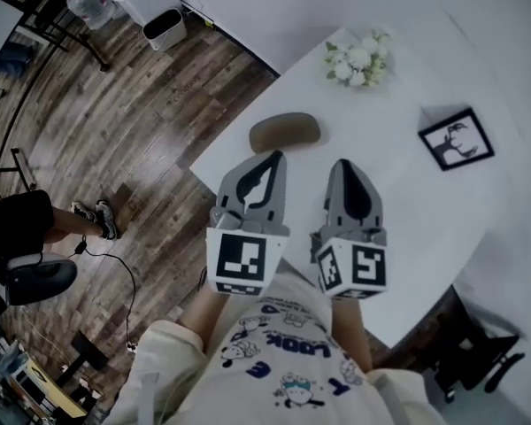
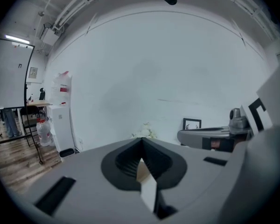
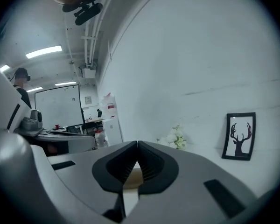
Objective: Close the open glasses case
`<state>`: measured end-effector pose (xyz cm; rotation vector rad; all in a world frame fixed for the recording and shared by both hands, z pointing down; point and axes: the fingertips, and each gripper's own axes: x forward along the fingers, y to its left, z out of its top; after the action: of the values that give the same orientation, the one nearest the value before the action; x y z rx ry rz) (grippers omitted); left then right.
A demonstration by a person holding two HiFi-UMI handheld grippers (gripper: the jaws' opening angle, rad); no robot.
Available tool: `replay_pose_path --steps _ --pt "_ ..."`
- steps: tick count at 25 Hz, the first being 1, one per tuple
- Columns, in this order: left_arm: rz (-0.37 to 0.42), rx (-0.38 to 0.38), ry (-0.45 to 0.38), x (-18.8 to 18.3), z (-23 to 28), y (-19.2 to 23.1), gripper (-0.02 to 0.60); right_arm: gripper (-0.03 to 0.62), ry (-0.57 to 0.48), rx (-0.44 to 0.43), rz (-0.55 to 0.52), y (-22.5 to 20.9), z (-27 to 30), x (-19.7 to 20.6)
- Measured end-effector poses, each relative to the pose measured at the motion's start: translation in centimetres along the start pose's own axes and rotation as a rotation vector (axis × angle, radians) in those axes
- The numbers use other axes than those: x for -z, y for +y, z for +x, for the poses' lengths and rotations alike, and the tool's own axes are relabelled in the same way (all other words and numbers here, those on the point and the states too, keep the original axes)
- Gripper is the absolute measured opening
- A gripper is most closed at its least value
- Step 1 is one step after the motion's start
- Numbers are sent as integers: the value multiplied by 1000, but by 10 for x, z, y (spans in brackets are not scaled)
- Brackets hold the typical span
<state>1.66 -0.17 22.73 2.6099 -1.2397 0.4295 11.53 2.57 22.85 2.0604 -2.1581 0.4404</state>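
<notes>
Beyond left gripper [image 1: 275, 156], glasses case [image 1: 285, 133]

Both arms out in front of the torso, side by side. The left gripper [image 1: 277, 158] has its jaws together with nothing between them; tips point away from the body and sit just short of the glasses case [image 1: 285, 132], apart from it. The right gripper [image 1: 341, 164] is also closed and empty, parallel to the left, on the person's side of the case's right end. Marker cubes [image 1: 244, 260] face up. Forearms [image 1: 205, 301] run back under them.
</notes>
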Motion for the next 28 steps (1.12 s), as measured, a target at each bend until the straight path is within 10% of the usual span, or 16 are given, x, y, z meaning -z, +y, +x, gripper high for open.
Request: replay_pose_path --steps 28 --pt "23 -58 -56 -17 -15 -13 -1 0 -36 47 3 -3 -18 -9"
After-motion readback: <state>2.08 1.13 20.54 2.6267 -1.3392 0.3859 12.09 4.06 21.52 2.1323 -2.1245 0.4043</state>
